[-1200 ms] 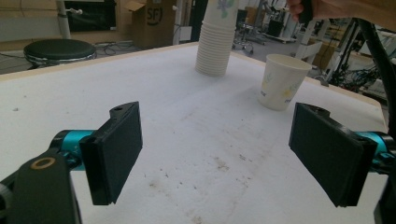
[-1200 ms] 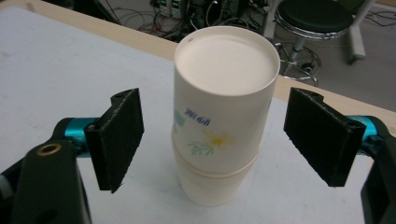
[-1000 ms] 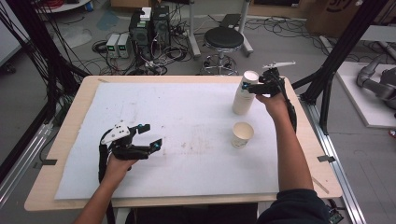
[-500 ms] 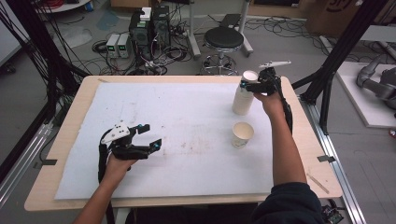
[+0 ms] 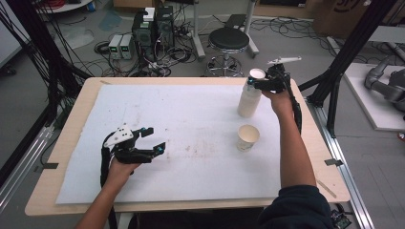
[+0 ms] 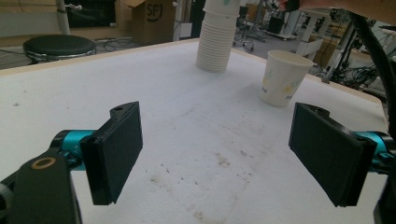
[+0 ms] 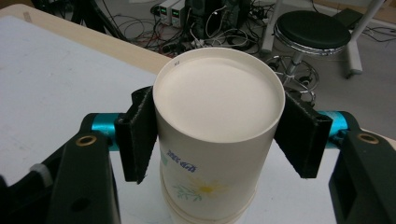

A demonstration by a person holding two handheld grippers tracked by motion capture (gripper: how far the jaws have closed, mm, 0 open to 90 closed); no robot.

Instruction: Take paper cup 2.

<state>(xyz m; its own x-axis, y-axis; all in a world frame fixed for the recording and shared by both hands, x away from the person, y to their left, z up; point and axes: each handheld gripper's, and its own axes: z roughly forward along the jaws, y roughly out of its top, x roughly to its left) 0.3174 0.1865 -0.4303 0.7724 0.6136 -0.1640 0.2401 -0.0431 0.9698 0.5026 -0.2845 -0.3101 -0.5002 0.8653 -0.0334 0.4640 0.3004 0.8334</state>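
Our right claw, jaws just closing, pinches the top cup of one upside-down stack near the table's far right corner. Our left claw is spread near the left edge. One single cup stands upright and empty beside the stack.

Between the right gripper's jaws the top cup of the stack looks like matt paper with a smooth, creamy base and a printed flower on its side; the pads pressing it are black with a rough, fuzzy, foam-like face, on glossy teal metal pins and matt black plastic arms. Ahead of the left gripper's jaws, smooth matt black pads hang over a white, grainy, stained mat. Beyond them stands a single paper cup, and a pale wooden edge rims the table.
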